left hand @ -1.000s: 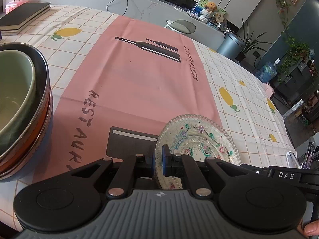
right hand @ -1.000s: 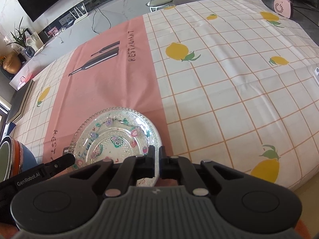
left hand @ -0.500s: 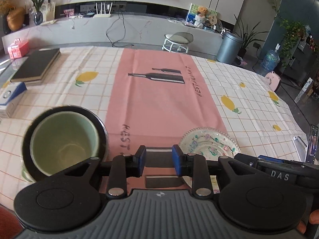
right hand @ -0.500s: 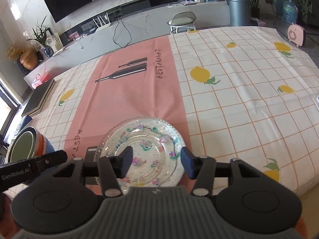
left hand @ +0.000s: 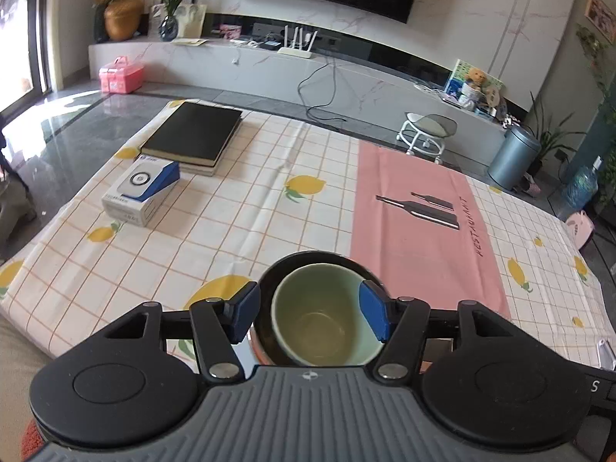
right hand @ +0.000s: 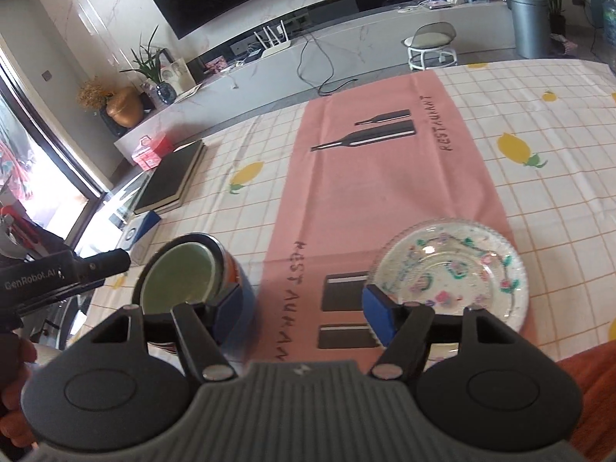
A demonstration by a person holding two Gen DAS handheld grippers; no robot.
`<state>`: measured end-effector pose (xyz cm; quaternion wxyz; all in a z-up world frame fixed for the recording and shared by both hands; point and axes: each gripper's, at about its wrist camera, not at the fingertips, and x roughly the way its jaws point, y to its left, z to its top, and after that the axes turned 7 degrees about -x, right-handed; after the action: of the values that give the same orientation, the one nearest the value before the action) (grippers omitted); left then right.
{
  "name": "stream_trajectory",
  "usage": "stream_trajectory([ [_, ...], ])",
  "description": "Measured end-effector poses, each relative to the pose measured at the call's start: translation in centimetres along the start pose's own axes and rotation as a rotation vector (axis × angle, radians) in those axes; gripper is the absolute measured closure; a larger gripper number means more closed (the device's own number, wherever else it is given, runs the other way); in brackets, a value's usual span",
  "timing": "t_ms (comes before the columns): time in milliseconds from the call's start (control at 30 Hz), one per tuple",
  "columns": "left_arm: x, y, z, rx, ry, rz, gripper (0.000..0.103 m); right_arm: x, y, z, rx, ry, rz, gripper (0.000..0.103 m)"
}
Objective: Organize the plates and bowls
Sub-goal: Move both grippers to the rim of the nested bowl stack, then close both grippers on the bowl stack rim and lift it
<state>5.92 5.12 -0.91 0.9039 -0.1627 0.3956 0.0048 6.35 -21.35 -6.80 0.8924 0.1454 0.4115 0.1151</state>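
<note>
Both jaws opening, nothing between the pads. I have left gripper [left hand: 308, 315] hanging above the bowl stack [left hand: 321, 308]; glass plate [right hand: 450, 269] lies right of right gripper [right hand: 304, 312].

Cup [left hand: 322, 315] sits inside bowl [left hand: 269, 288]; plate [right hand: 450, 269] lies right of it on the mat [right hand: 369, 192]; book [left hand: 192, 134] behind.

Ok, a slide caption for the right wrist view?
Right gripper, jaws opening and empty, above the pink runner between stacked bowls and a floral glass plate.
</note>
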Motion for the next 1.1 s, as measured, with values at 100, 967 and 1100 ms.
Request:
stream_trajectory([
  [100,0.9,2.2,0.1,-0.069,0.027,0.021,0.031,1.6,1.7,0.6,0.023,0.028,0.035,0.020],
  [967,10.2,7.5,-1.2,-0.385,0.309,-0.053,0.036,13.6,2.0,-0.8,0.330,0.305,0.114,0.039],
  [1100,10.6,7.4,-1.4,-0.389,0.320,-0.038,0.037,14.1,1.9,-1.2,0.356,0.313,0.130,0.044],
])
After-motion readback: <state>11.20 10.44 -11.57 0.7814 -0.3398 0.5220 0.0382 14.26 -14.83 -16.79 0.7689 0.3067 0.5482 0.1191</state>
